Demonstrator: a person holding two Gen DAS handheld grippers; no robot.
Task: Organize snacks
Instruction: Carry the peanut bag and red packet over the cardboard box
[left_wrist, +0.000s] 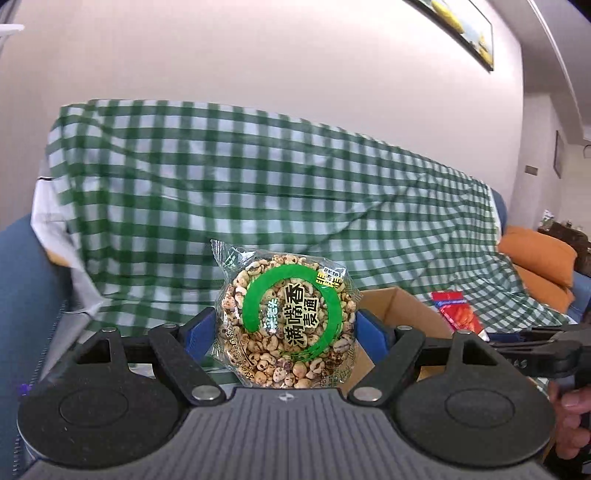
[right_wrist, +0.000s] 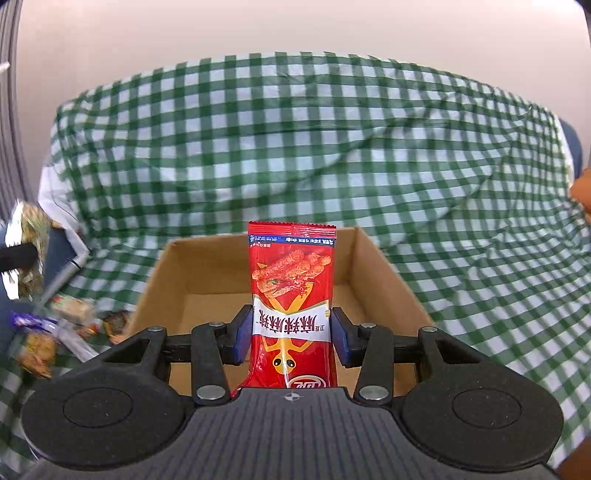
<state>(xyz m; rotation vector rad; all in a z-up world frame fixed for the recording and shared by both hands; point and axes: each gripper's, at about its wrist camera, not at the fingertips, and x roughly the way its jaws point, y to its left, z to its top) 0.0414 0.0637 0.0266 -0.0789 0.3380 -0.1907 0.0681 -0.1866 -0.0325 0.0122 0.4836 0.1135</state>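
Puffed-grain snack (left_wrist: 286, 323) pinched in left gripper (left_wrist: 286, 328); red snack packet (right_wrist: 291, 314) clamped by right gripper (right_wrist: 291, 334) over cardboard box (right_wrist: 384, 273).

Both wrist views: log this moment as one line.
left tongs: shut on puffed-grain cake | right tongs: shut on red spicy-strip packet, above cardboard box | box: empty where visible | loose snacks: on checked cloth

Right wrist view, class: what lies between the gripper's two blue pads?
A red snack packet, upright, clamped by the right gripper over the open cardboard box; the right wrist view shows it.
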